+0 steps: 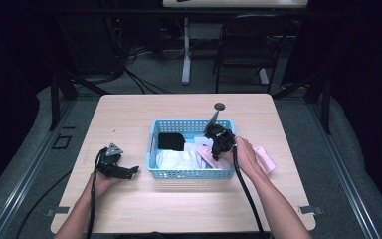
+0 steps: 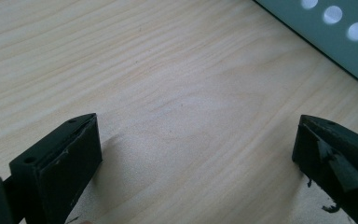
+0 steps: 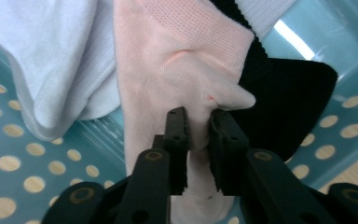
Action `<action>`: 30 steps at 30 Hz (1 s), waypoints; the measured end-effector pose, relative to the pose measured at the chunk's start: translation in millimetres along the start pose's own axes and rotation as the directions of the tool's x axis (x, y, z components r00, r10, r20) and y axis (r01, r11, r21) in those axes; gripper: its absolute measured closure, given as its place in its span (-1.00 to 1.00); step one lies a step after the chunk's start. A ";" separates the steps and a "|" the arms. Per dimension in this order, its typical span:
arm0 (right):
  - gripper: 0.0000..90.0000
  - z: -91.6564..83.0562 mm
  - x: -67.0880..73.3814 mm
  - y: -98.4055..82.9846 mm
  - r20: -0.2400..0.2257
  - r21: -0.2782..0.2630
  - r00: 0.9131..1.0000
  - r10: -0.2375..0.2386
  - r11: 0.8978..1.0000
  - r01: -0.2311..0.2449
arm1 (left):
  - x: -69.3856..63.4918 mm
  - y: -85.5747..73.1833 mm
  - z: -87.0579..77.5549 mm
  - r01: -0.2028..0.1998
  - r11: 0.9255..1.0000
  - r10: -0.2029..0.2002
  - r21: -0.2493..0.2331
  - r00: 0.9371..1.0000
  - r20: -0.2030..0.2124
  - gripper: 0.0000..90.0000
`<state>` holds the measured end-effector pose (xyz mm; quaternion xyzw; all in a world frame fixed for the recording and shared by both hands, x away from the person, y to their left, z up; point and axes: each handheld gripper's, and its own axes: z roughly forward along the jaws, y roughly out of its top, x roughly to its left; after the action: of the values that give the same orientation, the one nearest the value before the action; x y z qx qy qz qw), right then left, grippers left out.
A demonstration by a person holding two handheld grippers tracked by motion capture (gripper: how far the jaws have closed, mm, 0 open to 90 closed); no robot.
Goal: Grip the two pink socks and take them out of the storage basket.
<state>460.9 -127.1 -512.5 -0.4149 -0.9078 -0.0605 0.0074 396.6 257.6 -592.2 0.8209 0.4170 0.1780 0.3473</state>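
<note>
A blue perforated basket sits mid-table and holds a black cloth, a white cloth and a pink sock. My right gripper reaches into its right side. In the right gripper view the right gripper is shut on a pinched fold of the pink sock, with the white cloth to its left and the black cloth to its right. My left gripper rests low on the table left of the basket; in its own view the left gripper is open over bare wood.
Another pink piece lies on the table right of the basket, beside the right hand. The basket wall is close ahead of the left gripper. A round dark grommet sits near the table's far edge. A chair stands beyond.
</note>
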 end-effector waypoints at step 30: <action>0.84 -85.0 2.3 -11.1 -0.033 -0.174 0.999 -0.013 0.985 0.007 | 0.4 0.3 -0.2 -0.001 1.000 0.001 0.004 1.000 0.008 -0.97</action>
<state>447.9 -142.4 -429.2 -0.4082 -0.9009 -0.1467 -0.0137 396.9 257.9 -591.8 0.8226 0.4155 0.1742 0.3470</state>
